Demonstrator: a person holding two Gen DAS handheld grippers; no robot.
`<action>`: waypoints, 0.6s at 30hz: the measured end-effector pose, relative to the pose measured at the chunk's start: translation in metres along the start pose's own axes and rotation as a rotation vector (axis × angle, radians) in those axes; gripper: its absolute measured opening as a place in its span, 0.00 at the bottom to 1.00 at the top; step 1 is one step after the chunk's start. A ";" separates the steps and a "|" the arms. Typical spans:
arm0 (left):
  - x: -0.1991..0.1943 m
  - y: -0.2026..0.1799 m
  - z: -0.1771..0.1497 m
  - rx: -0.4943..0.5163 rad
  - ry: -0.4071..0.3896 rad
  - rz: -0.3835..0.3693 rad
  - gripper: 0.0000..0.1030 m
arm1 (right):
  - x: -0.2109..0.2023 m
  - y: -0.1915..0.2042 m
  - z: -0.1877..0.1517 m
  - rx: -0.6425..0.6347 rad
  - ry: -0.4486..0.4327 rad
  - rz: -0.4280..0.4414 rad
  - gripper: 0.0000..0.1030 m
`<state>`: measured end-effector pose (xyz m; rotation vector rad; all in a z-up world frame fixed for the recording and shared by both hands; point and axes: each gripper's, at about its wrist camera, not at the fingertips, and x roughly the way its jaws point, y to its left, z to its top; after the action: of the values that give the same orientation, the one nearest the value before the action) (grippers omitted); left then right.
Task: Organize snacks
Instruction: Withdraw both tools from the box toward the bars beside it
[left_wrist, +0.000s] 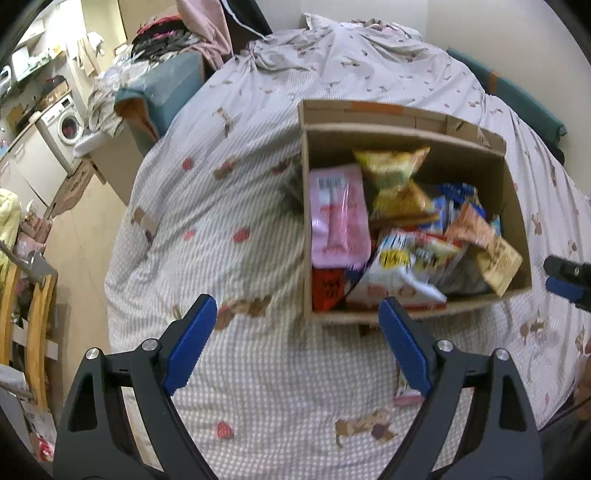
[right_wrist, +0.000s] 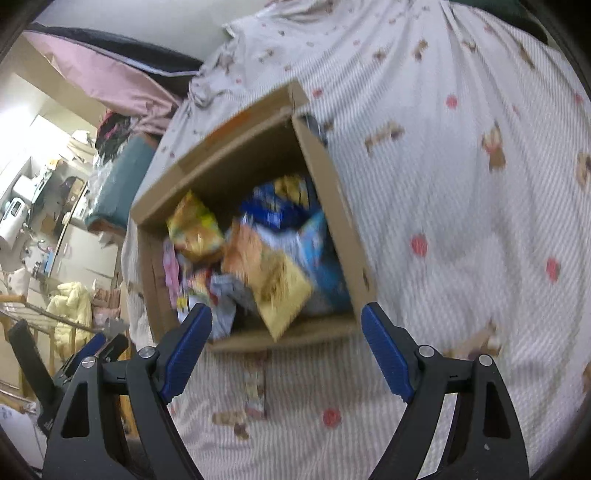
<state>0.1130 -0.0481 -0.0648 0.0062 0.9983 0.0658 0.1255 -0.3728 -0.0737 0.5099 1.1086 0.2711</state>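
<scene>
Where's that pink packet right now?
In the left wrist view, the pink packet lies inside the cardboard box on the bed, against the box's left wall, beside a yellow bag.

box on bed, ahead of both tongs; snacks piled in box; one packet on bed between box and tongs.

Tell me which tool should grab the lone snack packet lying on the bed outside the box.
Probably the right tool: open and empty, with the snack packet lying between its fingers. The left tool, also open, sees it partly hidden behind one finger.
</scene>
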 end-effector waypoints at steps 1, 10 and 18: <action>0.002 0.002 -0.005 -0.006 0.009 -0.006 0.85 | 0.003 0.001 -0.008 -0.003 0.020 0.000 0.83; 0.017 0.014 -0.030 -0.062 0.048 -0.035 0.85 | 0.063 0.028 -0.056 -0.056 0.218 0.024 0.82; 0.029 0.023 -0.037 -0.104 0.077 -0.039 0.85 | 0.143 0.071 -0.095 -0.244 0.357 -0.072 0.67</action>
<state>0.0965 -0.0243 -0.1079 -0.1114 1.0710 0.0831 0.1042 -0.2228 -0.1812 0.2061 1.4149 0.4402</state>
